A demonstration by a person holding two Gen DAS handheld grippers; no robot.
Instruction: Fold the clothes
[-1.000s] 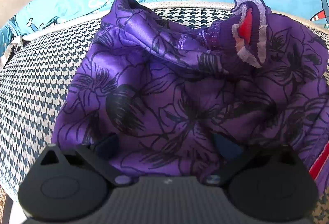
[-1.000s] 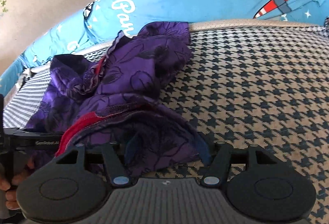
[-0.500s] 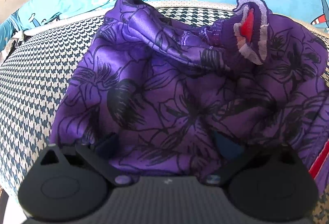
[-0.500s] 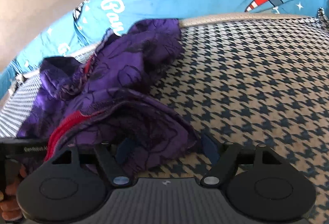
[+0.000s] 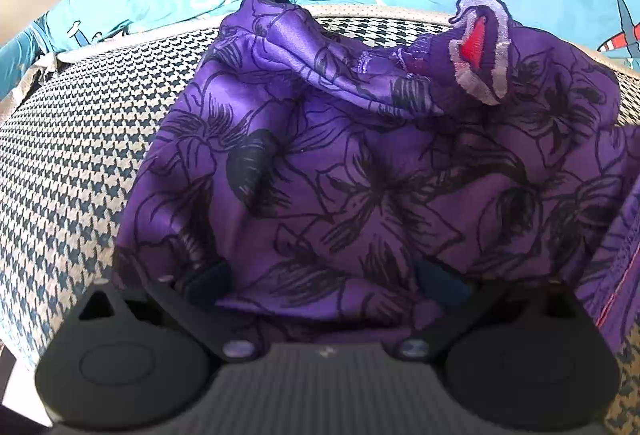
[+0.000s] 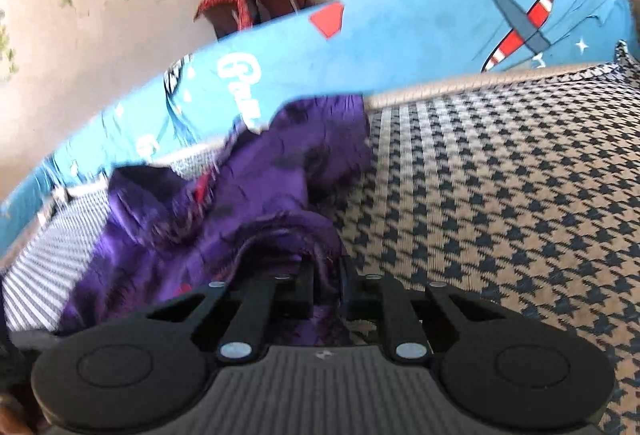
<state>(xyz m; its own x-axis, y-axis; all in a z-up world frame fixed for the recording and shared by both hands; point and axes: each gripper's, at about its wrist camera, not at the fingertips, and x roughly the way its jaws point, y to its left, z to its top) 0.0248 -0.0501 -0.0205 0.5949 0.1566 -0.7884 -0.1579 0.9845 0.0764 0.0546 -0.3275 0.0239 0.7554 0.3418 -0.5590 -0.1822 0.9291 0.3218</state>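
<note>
A purple garment [image 5: 360, 175] with black flower outlines lies crumpled on the houndstooth surface. A ribbed cuff with red lining [image 5: 478, 43] sticks up at its far right. My left gripper [image 5: 324, 275] is open, its fingers spread wide, and the near hem of the cloth drapes over and between them. In the right wrist view the same garment [image 6: 280, 175] is blurred and bunched to the left. My right gripper [image 6: 326, 275] is shut on a raised fold of its edge, with cloth pinched between the fingers [image 6: 306, 287].
The houndstooth cover [image 6: 500, 195] stretches bare to the right of the garment. A blue cartoon-print sheet [image 6: 400, 43] with an aeroplane runs along the far edge. Beyond it stand a chair draped in red cloth [image 6: 240, 7] and a decorated wall.
My right gripper went from open around the garment's edge to shut on it, and its view has tilted upward. The left gripper stays open and has edged slightly closer.
</note>
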